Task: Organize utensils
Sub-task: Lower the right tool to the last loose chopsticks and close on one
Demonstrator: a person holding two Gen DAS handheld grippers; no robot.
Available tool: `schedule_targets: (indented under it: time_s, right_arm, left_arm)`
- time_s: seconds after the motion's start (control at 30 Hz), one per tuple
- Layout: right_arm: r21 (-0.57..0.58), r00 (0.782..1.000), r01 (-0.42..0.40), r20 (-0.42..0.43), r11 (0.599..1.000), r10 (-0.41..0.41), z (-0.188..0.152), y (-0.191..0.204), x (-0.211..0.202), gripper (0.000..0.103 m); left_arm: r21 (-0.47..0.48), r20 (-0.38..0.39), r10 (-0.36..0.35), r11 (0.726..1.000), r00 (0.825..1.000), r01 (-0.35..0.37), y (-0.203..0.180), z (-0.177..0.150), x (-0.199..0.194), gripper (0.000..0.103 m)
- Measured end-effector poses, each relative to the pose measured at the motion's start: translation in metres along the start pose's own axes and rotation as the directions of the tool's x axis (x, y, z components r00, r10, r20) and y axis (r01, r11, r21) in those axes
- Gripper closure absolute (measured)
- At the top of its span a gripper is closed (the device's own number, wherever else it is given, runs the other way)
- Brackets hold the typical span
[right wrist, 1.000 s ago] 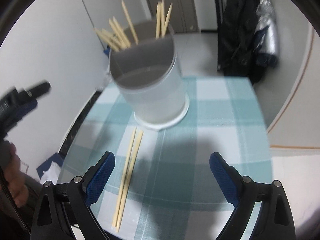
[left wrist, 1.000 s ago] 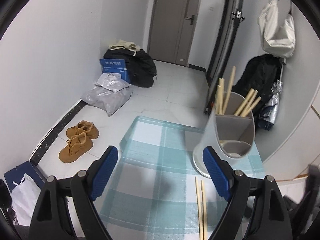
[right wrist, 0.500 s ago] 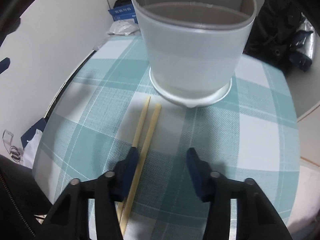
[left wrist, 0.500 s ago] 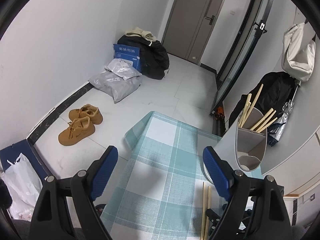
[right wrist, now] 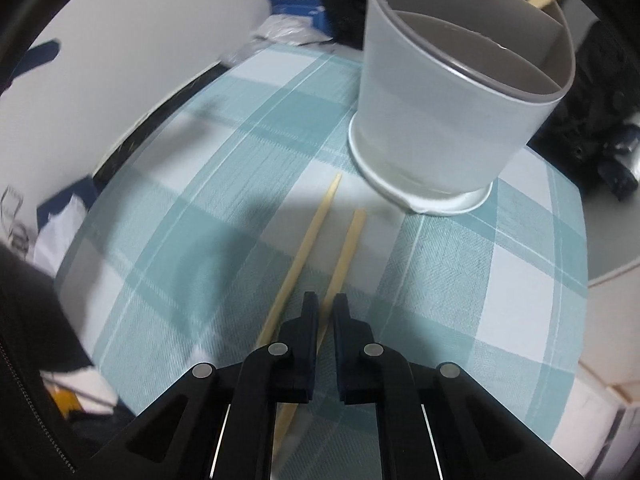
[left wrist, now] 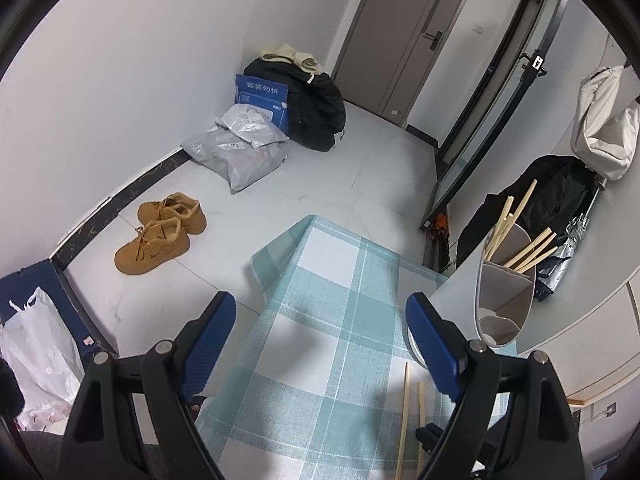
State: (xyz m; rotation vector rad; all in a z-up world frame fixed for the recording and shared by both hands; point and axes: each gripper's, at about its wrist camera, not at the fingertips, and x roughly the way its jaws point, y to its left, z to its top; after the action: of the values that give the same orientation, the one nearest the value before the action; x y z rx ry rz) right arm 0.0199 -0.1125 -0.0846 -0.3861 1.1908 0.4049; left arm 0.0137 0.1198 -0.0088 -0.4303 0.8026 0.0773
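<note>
Two loose wooden chopsticks lie side by side on the teal checked tablecloth (right wrist: 192, 184), just in front of a white and grey utensil holder (right wrist: 444, 128). My right gripper (right wrist: 326, 300) points steeply down, and its jaws have closed to a narrow slit on the right-hand chopstick (right wrist: 347, 248). The left-hand chopstick (right wrist: 304, 252) runs past the outside of the left finger. In the left wrist view, my left gripper (left wrist: 320, 308) hovers open over the cloth with nothing between its fingers. The holder (left wrist: 500, 300) stands to its right, with several chopsticks (left wrist: 528, 248) in a back compartment.
The table's far edge (left wrist: 280, 248) drops to a tiled floor. On the floor are brown shoes (left wrist: 160, 232), grey parcels (left wrist: 240, 152), a blue box (left wrist: 262, 94) and a dark bag (left wrist: 316, 116). A white plastic bag (left wrist: 36, 344) lies at the lower left.
The right gripper went from wide open to shut, dropping toward the two chopsticks and closing around the right-hand one. The left gripper drifted and rolled a little, so the holder shifted right in its view.
</note>
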Motion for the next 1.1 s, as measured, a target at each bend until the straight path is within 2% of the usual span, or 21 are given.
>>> schedule_targets:
  time_s: [0.1, 0.2, 0.27, 0.33, 0.37, 0.67, 0.77, 0.83, 0.93, 0.97, 1.1]
  right_arm:
    - [-0.021, 0.999, -0.01, -0.036, 1.0, 0.009, -0.009, -0.006, -0.006, 0.097]
    - [-0.023, 0.997, -0.045, -0.057, 0.999, 0.043, -0.013, -0.013, -0.007, 0.093]
    - [-0.004, 0.995, -0.085, -0.057, 0.996, 0.084, -0.012, -0.018, -0.008, 0.086]
    - [0.01, 0.996, -0.078, -0.042, 0.997, 0.078, -0.008, -0.022, -0.007, 0.069]
    - [0.014, 0.997, -0.075, -0.034, 0.997, 0.075, -0.006, -0.024, -0.006, 0.069]
    - [0.077, 0.998, -0.058, -0.01, 0.995, 0.059, 0.024, -0.037, 0.009, 0.072]
    - [0.093, 0.999, -0.042, -0.005, 0.995, 0.043, 0.027, -0.038, 0.009, 0.084]
    - [0.093, 0.999, -0.039, 0.004, 0.995, 0.039, 0.027, -0.039, 0.008, 0.097]
    - [0.135, 0.996, -0.081, 0.041, 0.988, 0.076, 0.016, -0.041, -0.001, 0.097]
    - [0.146, 0.996, -0.084, 0.052, 0.986, 0.077, 0.023, -0.045, -0.001, 0.097]
    - [0.216, 0.986, -0.133, 0.13, 0.967, 0.107, 0.016, -0.06, -0.02, 0.097]
  left_arm:
    - [-0.021, -0.009, -0.002, 1.0, 1.0, 0.002, 0.004, 0.001, 0.001, 0.019]
    - [-0.036, -0.012, 0.002, 0.999, 1.0, -0.003, 0.007, 0.004, 0.002, 0.019]
    - [-0.046, -0.014, 0.006, 0.999, 1.0, -0.007, 0.009, 0.005, 0.002, 0.019]
    - [-0.057, -0.014, 0.025, 0.998, 1.0, -0.025, 0.011, 0.004, 0.003, 0.019]
    - [-0.06, -0.015, 0.034, 0.998, 0.999, -0.035, 0.012, 0.003, 0.004, 0.019]
    - [-0.073, -0.05, 0.06, 0.995, 0.997, -0.063, 0.018, 0.001, 0.012, 0.019]
    - [-0.071, -0.057, 0.094, 0.993, 0.994, -0.098, 0.019, 0.0, 0.016, 0.019]
    - [-0.069, -0.062, 0.108, 0.991, 0.992, -0.112, 0.021, -0.001, 0.018, 0.019]
    - [-0.051, -0.075, 0.122, 0.991, 0.99, -0.126, 0.019, -0.004, 0.022, 0.019]
    - [-0.04, -0.078, 0.127, 0.991, 0.989, -0.13, 0.018, -0.005, 0.024, 0.019]
    - [0.018, -0.063, 0.206, 0.979, 0.977, -0.205, 0.013, -0.011, 0.031, 0.019]
